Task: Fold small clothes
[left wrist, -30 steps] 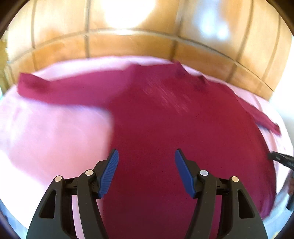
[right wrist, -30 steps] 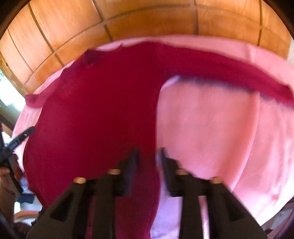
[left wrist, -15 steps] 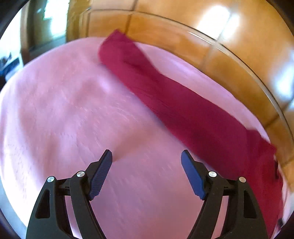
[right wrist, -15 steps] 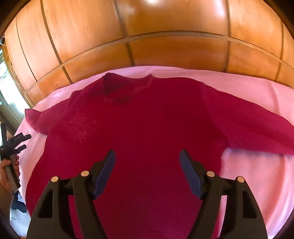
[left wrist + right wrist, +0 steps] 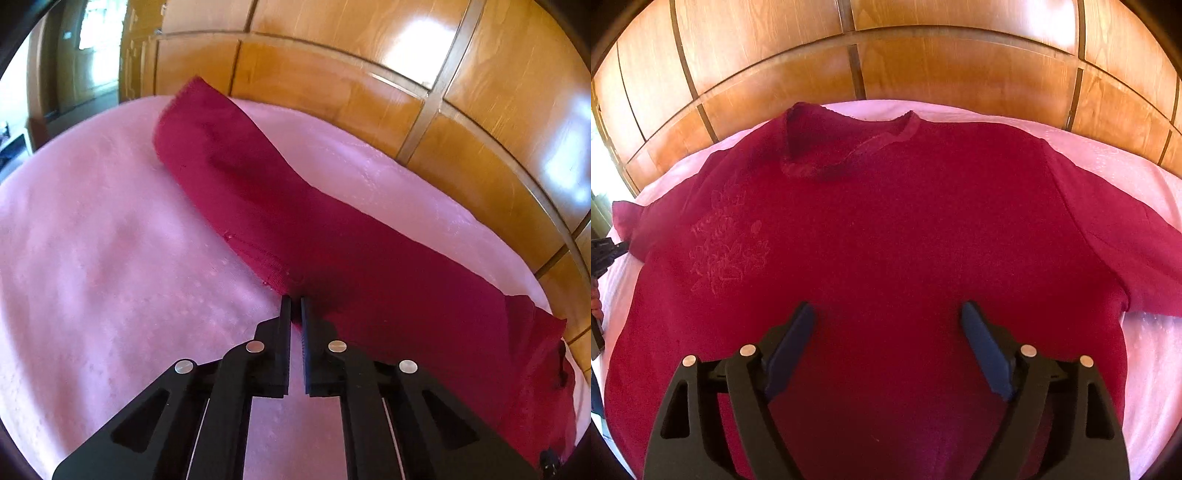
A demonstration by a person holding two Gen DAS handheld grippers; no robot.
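A dark red long-sleeved top (image 5: pixel 886 240) lies flat on a pink sheet (image 5: pixel 1145 369), neckline toward the wooden wall, a faint flower print on its left chest. My right gripper (image 5: pixel 888 314) is open and empty, just above the middle of the top's body. In the left wrist view one sleeve (image 5: pixel 295 206) stretches from the far left to the near right. My left gripper (image 5: pixel 295 301) is shut on the sleeve's near edge, pinching the hem. The other sleeve reaches off to the right in the right wrist view (image 5: pixel 1126 251).
A panelled wooden wall (image 5: pixel 923 66) runs close behind the bed. The pink sheet (image 5: pixel 92 258) spreads wide to the left of the sleeve. The left gripper shows at the left edge of the right wrist view (image 5: pixel 605 254), by the sleeve end.
My left gripper swung from the top's body to the left sleeve and closed on its edge. My right gripper opened and moved over the middle of the body.
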